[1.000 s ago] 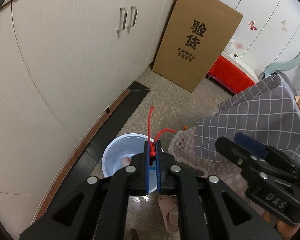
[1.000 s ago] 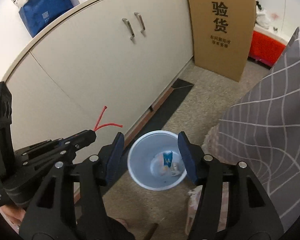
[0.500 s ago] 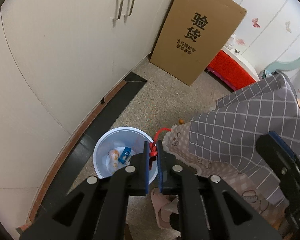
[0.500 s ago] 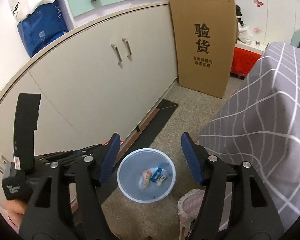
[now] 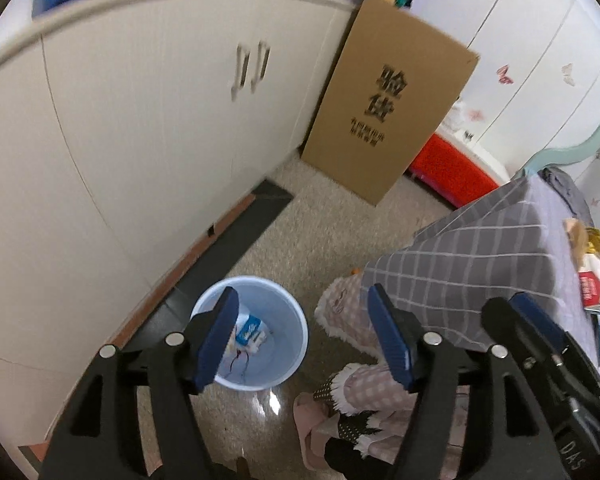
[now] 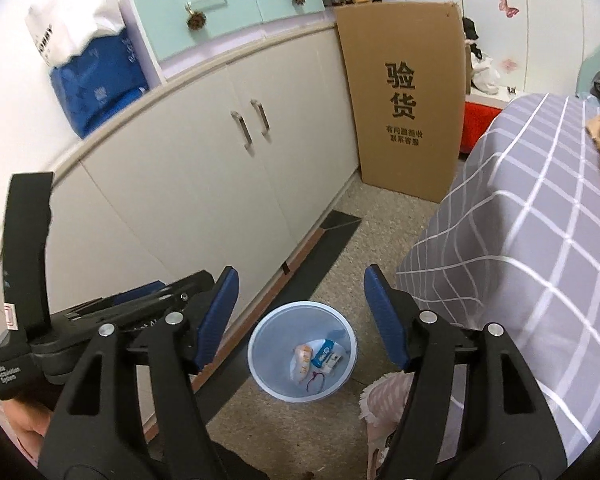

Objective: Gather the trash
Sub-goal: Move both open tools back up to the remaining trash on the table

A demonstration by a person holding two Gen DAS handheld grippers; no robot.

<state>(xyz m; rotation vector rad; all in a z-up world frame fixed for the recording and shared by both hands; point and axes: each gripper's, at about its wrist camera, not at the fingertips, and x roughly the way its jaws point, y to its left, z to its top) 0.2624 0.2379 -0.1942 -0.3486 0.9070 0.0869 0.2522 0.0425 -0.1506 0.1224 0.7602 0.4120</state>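
Note:
A pale blue bin (image 5: 294,312) stands on the floor by the cabinets. In it lie a red string (image 5: 239,360), a blue-and-white packet (image 5: 250,330) and, in the right wrist view, an orange wrapper (image 6: 303,360). My left gripper (image 5: 304,332) hangs above the bin with its jaws opening and nothing between them. My right gripper (image 6: 302,314) is open and empty, higher up over the same bin (image 6: 260,332), where the red string (image 6: 316,380) shows on the bottom. More litter (image 5: 592,288) lies on the checked table.
White cabinets (image 6: 228,184) run along the left, with a tall cardboard box (image 5: 388,120) leaning at their far end. A table under a grey checked cloth (image 6: 520,240) fills the right. A person's pink-trousered leg and slipper (image 5: 364,384) are beside the bin.
The left gripper was shut on the red string and has spread wide; the string now lies in the bin. Both grippers have risen, so the bin looks smaller.

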